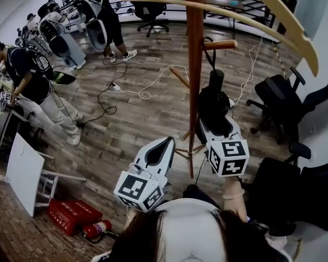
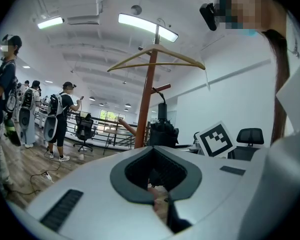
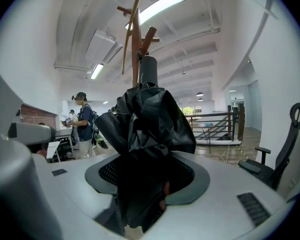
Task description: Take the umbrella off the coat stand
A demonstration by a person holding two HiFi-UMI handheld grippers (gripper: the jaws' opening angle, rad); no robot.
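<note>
Beside the coat stand, the right gripper is clamped wide around the folded black umbrella, whose cord loop appears hooked over a peg: grasp made, unhooking left to do. The left gripper hovers nearby, jaw tips together, empty.

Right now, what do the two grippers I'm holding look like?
Both the left gripper and the right gripper have smooth white shells tapering forward, with a dark, grey-rimmed opening on top. At the rear of each sits a white cube with black square markers: left cube, right cube.
</note>
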